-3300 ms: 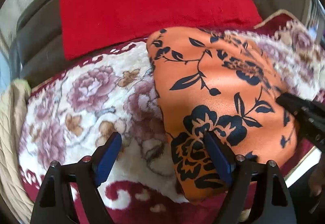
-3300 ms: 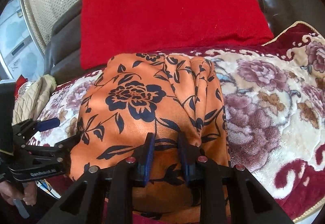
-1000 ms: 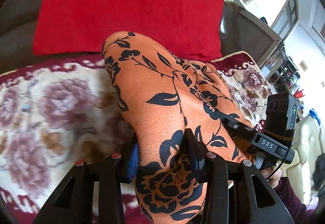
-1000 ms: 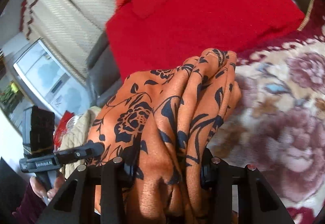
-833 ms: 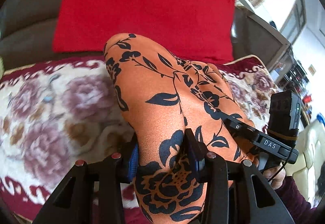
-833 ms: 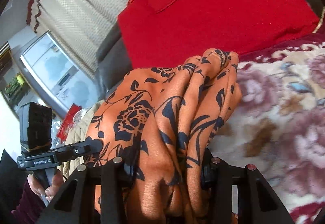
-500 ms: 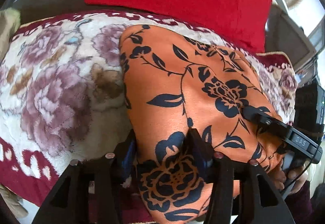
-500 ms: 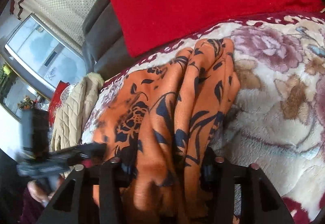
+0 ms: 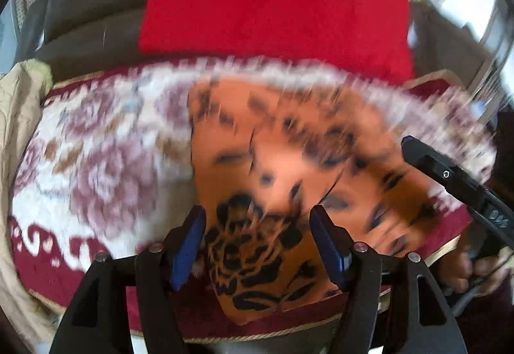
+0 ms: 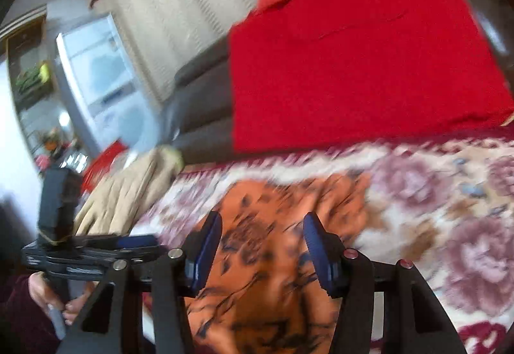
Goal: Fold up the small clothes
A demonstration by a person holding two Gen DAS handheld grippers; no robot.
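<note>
1. We see the orange floral garment [image 9: 276,161] lying flat on the flowered blanket [image 9: 96,161], spread from the middle of the blanket toward its near edge.
2. The left hand-held gripper [image 9: 257,238] hangs right over the garment's near end; its jaws have just been opening, and now the blue pads [image 9: 188,241] stand clear on either side of the big black flower print, with cloth between them but no pinch on it.
3. From the right wrist view, the right hand-held gripper [image 10: 261,244] sits above the garment [image 10: 276,257] too, jaws parted; they have just been opening as well, and the fabric lies loose between the pads [image 10: 205,244] rather than clamped.
4. In the left wrist view the right hand-held gripper's black finger reaches in from the right edge, its tip over the garment's right side.
5. In the right wrist view the left hand-held gripper [image 10: 135,241] shows at the lower left, held by a hand [image 10: 48,293], just beside the garment's left edge.
6. Beyond the garment, a red cushion [image 9: 273,0] leans against the dark sofa back [image 9: 93,10].
7. A beige quilted cloth [image 10: 128,196] lies off the blanket's left end.
8. Both views are smeared, so we cannot read the fabric's finer folds.
</note>
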